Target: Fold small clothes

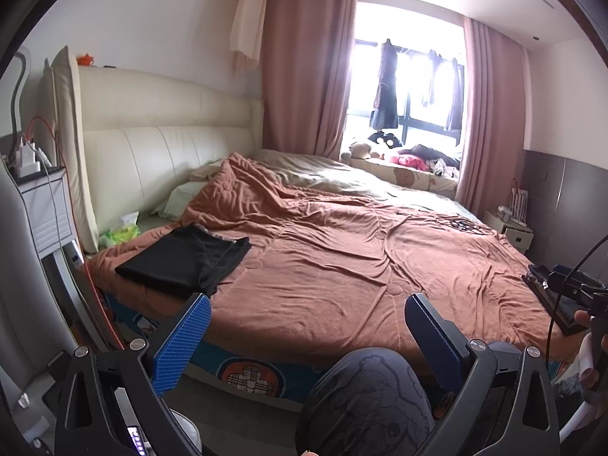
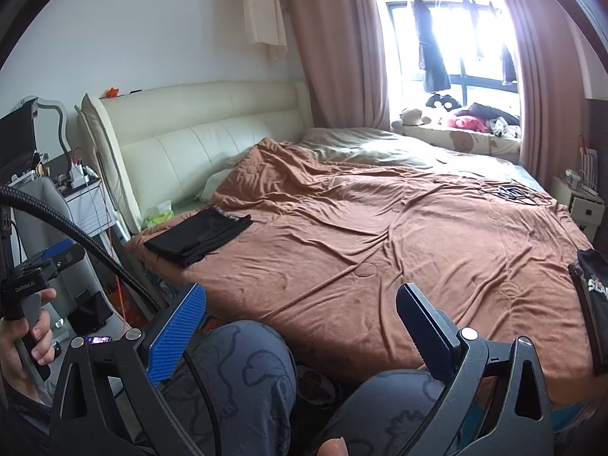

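A folded black garment (image 1: 186, 260) (image 2: 199, 235) lies on the brown blanket (image 1: 342, 266) (image 2: 380, 258) near the bed's left front corner. Another dark garment with white lettering (image 2: 592, 296) lies at the bed's right front edge. My left gripper (image 1: 304, 309) is open, held low in front of the bed, with nothing between its blue pads (image 1: 182, 342). My right gripper (image 2: 300, 300) is open too and holds nothing; it hovers over the person's knees (image 2: 247, 372). In the left wrist view the right gripper's body (image 1: 562, 296) shows at the far right, in a hand.
A cream headboard (image 1: 171, 144) stands at the back left, and a nightstand with chargers and cables (image 1: 34, 174) is on the left. Pink curtains (image 1: 304, 76) frame a bright window; toys and clothes (image 1: 410, 155) lie on the sill. A small cabinet (image 1: 513, 224) is on the right.
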`<state>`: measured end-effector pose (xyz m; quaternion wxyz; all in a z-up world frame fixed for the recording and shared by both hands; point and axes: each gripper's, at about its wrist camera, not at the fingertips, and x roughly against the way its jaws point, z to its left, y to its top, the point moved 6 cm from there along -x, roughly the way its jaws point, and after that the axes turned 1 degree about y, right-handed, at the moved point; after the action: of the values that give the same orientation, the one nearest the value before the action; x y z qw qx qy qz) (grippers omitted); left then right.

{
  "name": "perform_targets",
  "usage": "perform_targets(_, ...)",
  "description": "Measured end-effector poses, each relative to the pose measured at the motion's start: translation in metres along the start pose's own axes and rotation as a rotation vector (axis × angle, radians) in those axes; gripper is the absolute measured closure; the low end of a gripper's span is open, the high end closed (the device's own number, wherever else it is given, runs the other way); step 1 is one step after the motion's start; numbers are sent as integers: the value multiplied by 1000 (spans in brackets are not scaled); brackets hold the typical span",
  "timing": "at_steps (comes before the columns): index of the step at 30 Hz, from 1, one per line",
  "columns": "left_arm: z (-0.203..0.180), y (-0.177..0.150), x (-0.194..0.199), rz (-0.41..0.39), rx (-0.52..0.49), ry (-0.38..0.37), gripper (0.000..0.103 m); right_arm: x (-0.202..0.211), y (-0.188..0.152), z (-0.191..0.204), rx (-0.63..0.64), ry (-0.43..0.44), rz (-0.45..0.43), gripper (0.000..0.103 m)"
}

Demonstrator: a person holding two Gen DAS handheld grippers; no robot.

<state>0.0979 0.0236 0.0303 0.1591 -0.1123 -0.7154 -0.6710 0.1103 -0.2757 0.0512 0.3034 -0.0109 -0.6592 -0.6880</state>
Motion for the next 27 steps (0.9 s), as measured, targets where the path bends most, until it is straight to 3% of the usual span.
perform_targets(10,-22,-14,-2,-53,-15,11,0,4,-27,-16,-26,-64,-25,2)
perform_targets(27,-36,-20,-26,-32,-29,21,0,-16,-33,-31,-70,-51,-11,2)
